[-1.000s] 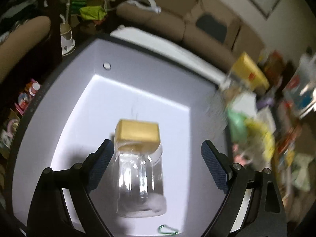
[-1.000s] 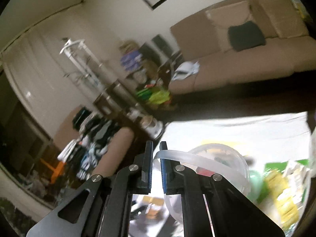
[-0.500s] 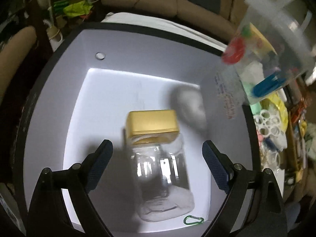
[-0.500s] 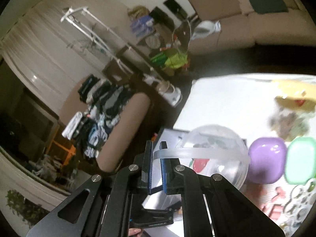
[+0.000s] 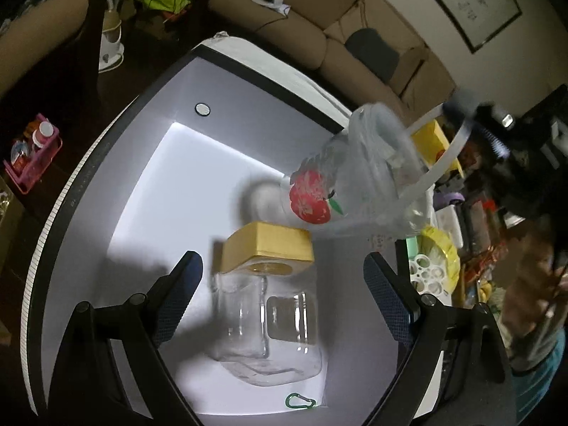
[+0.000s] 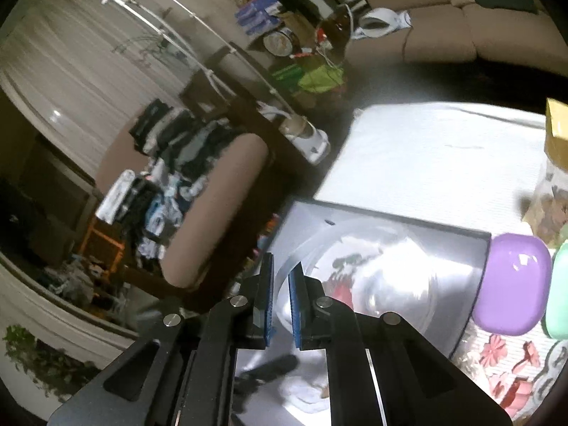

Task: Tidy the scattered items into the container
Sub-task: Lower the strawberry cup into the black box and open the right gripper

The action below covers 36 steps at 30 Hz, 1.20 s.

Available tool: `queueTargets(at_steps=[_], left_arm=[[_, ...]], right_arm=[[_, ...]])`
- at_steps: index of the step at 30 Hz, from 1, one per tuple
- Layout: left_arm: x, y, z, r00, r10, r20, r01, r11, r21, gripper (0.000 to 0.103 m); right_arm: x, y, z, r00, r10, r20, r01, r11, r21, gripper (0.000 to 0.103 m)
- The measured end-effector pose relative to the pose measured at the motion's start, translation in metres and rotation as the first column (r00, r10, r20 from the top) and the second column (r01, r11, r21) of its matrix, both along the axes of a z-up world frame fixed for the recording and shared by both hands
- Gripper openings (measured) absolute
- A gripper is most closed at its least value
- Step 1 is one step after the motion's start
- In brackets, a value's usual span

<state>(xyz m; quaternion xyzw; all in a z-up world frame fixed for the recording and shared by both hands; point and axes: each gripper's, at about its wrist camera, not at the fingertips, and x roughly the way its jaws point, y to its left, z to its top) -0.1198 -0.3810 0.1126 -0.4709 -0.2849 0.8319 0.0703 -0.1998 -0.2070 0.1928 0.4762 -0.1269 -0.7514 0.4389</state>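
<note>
A clear plastic jar (image 5: 269, 323) with a yellow square lid (image 5: 268, 248) lies on the lit white board (image 5: 170, 191). My left gripper (image 5: 280, 291) is open, its fingers on either side of the jar just below the lid, not touching. A clear plastic bucket (image 5: 358, 184) with a red flower print and a white handle (image 5: 440, 163) hangs tilted above the board's right side. My right gripper (image 6: 280, 301) is shut on that handle; the bucket (image 6: 376, 277) shows just beyond its fingers.
A green carabiner (image 5: 300, 402) lies at the board's near edge. A purple case (image 6: 511, 284) and a green one (image 6: 561, 291) sit right of the board. Clutter (image 5: 436, 259) lines the table's right side. A sofa (image 5: 319, 42) stands behind.
The bucket has swung in from the upper right, lower and closer over the board, now tilted on its side next to the jar's lid. My left gripper stayed open around the jar.
</note>
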Motion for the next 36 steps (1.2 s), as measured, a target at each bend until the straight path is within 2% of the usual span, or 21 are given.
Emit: queueTargets(at_steps=[4, 8, 12, 16, 17, 18, 20, 22, 27, 29, 32, 36], left_arm=[[0.002, 0.004, 0.0, 1.0, -0.018, 0.004, 0.018, 1.0, -0.001, 0.092], [0.002, 0.006, 0.001, 1.0, -0.022, -0.002, 0.022, 1.0, 0.008, 0.092], [0.0, 0.01, 0.001, 1.0, -0.024, -0.002, 0.024, 1.0, 0.015, 0.092], [-0.004, 0.015, 0.001, 0.999, -0.033, 0.0, 0.033, 0.999, 0.011, 0.093], [-0.005, 0.017, 0.001, 0.999, -0.035, 0.002, 0.035, 0.999, 0.009, 0.093], [-0.005, 0.018, 0.001, 0.999, -0.035, 0.006, 0.035, 0.999, 0.005, 0.093], [-0.007, 0.021, 0.0, 0.999, -0.036, 0.014, 0.036, 0.999, -0.009, 0.093], [-0.009, 0.024, 0.001, 0.999, -0.038, 0.019, 0.039, 0.999, -0.034, 0.093], [-0.017, 0.042, 0.0, 0.997, -0.066, 0.046, 0.071, 0.989, -0.128, 0.094], [-0.019, 0.045, -0.003, 0.996, -0.073, 0.055, 0.079, 0.988, -0.13, 0.094], [-0.019, 0.046, -0.004, 0.996, -0.075, 0.054, 0.081, 0.989, -0.123, 0.094], [-0.019, 0.041, -0.005, 0.996, -0.071, 0.054, 0.077, 0.991, -0.105, 0.094]], right_arm=[[-0.005, 0.005, -0.021, 1.0, -0.016, -0.001, 0.016, 0.996, 0.084, 0.007], [-0.012, 0.011, -0.029, 0.999, -0.029, -0.031, 0.034, 0.986, 0.164, 0.008], [-0.014, 0.012, -0.029, 0.997, -0.015, -0.076, 0.034, 0.967, 0.254, 0.011], [-0.014, 0.007, -0.029, 0.992, -0.008, -0.129, 0.054, 0.931, 0.36, 0.016], [-0.014, 0.004, -0.03, 0.99, -0.013, -0.143, 0.07, 0.913, 0.402, 0.025], [-0.013, 0.003, -0.031, 0.986, -0.023, -0.162, 0.093, 0.892, 0.441, 0.029], [-0.01, 0.003, -0.032, 0.982, -0.04, -0.186, 0.129, 0.858, 0.498, 0.056], [-0.004, 0.012, -0.028, 0.98, -0.061, -0.191, 0.148, 0.863, 0.483, 0.062], [0.001, 0.023, -0.017, 0.953, -0.082, -0.292, 0.224, 0.839, 0.496, 0.059], [-0.006, 0.024, -0.019, 0.953, -0.076, -0.293, 0.222, 0.832, 0.508, 0.038], [-0.019, 0.016, -0.029, 0.96, -0.072, -0.271, 0.206, 0.837, 0.507, 0.037], [-0.038, 0.002, -0.048, 0.965, -0.066, -0.253, 0.2, 0.809, 0.552, 0.037]])
